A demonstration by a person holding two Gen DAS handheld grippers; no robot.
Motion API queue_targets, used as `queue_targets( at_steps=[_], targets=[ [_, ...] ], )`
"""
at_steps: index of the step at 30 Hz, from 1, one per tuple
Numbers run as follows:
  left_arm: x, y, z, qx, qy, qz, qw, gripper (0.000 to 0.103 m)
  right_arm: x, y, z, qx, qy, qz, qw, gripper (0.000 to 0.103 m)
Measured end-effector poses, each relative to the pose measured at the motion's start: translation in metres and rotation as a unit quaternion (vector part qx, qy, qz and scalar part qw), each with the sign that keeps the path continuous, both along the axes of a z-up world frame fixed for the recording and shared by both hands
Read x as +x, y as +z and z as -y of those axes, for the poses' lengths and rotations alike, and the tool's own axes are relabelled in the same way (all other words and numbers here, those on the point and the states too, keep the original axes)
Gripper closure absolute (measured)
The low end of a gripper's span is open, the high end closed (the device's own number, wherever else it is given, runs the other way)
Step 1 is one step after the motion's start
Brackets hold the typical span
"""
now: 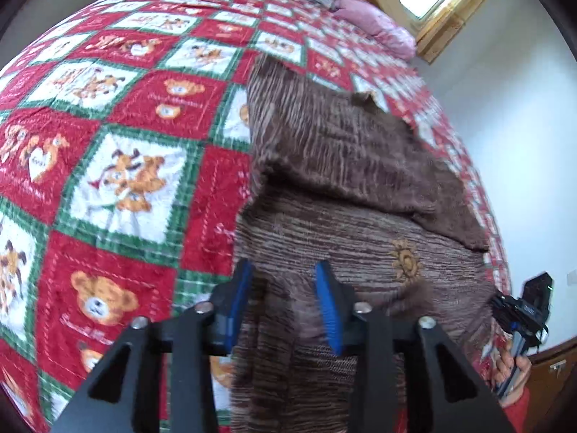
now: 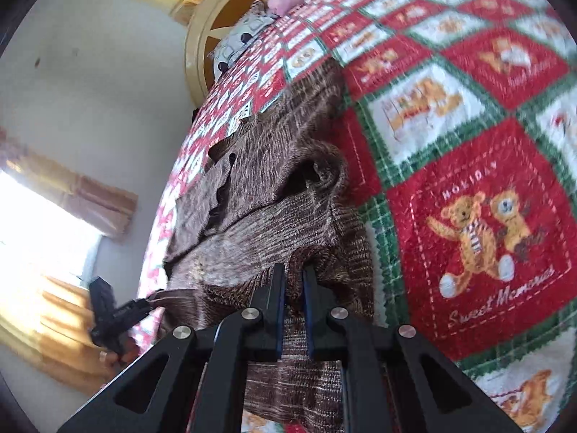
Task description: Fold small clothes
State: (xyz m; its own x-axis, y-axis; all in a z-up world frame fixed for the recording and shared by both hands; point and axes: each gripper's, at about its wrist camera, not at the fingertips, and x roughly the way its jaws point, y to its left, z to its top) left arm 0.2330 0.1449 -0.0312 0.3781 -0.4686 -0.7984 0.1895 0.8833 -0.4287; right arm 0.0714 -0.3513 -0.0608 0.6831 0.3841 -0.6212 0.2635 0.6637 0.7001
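garments: 1 brown sweater [image 1: 360, 187] | quilts: 1 [image 1: 126, 126] | pillows: 2 [image 1: 378, 25]

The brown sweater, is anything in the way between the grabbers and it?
Nothing visible. The brown sweater lies on the teddy bear quilt right under both. The left gripper is open over it, and the right gripper already pinches a fold.
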Motion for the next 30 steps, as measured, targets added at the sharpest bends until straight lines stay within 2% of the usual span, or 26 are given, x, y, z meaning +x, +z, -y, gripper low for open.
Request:
queue_targets(
  at_steps=[1, 2, 3, 4, 5, 6, 9, 14, 17, 19, 20, 21, 25, 28, 30],
  targets=[
    [-0.002, 0.004, -0.004, 0.005, -0.001, 0.009, 0.9999, 0.044, -0.001, 0.0, 0.003, 0.012, 0.0, -0.003, 1.0, 0.091],
    [-0.008, 0.011, -0.011, 0.013, -0.003, 0.028, 0.9995, 0.038, -0.001, 0.003, 0.006, 0.026, 0.002, 0.0, 1.0, 0.084],
    [-0.01, 0.016, -0.015, 0.016, -0.005, 0.046, 0.9988, 0.03, -0.003, 0.007, 0.009, 0.03, 0.0, 0.008, 1.0, 0.069],
    [-0.014, 0.022, -0.021, 0.02, -0.006, 0.068, 0.9974, 0.025, -0.006, 0.013, 0.012, 0.029, -0.007, 0.023, 0.999, 0.059],
    [-0.019, 0.027, -0.026, 0.026, -0.008, 0.092, 0.9954, 0.023, -0.01, 0.019, 0.014, 0.025, -0.018, 0.044, 0.999, 0.04],
    [-0.022, 0.03, -0.029, 0.031, -0.013, 0.105, 0.9939, 0.022, -0.017, 0.026, 0.018, 0.019, -0.034, 0.064, 0.997, 0.031],
    [-0.03, 0.034, -0.02, 0.039, -0.067, 0.138, 0.9874, 0.022, -0.033, 0.041, 0.022, -0.001, -0.061, 0.107, 0.992, 0.031],
    [-0.027, 0.028, 0.023, 0.083, -0.144, 0.189, 0.9678, 0.022, -0.039, 0.052, -0.008, -0.091, -0.045, 0.109, 0.989, 0.031],
    [-0.01, 0.017, 0.039, 0.072, -0.163, 0.17, 0.9691, 0.023, -0.038, 0.054, -0.029, -0.137, -0.026, 0.106, 0.985, 0.031],
    [0.001, 0.006, 0.048, 0.08, -0.168, 0.147, 0.9714, 0.038, -0.04, 0.056, -0.038, -0.172, -0.021, 0.104, 0.979, 0.031],
    [0.007, -0.001, 0.05, 0.081, -0.169, 0.133, 0.9733, 0.041, -0.041, 0.056, -0.041, -0.183, -0.022, 0.104, 0.977, 0.031],
    [0.009, -0.005, 0.051, 0.075, -0.17, 0.122, 0.9749, 0.046, -0.043, 0.056, -0.042, -0.187, -0.023, 0.105, 0.976, 0.031],
    [0.004, -0.007, 0.052, 0.061, -0.17, 0.127, 0.9753, 0.047, -0.044, 0.053, -0.041, -0.185, -0.026, 0.101, 0.977, 0.031],
    [-0.004, -0.007, 0.054, 0.073, -0.176, 0.131, 0.9729, 0.062, -0.045, 0.05, -0.041, -0.192, -0.029, 0.089, 0.977, 0.031],
    [-0.01, -0.005, 0.053, 0.079, -0.183, 0.134, 0.9708, 0.067, -0.048, 0.049, -0.04, -0.191, -0.03, 0.087, 0.977, 0.031]
  ],
)
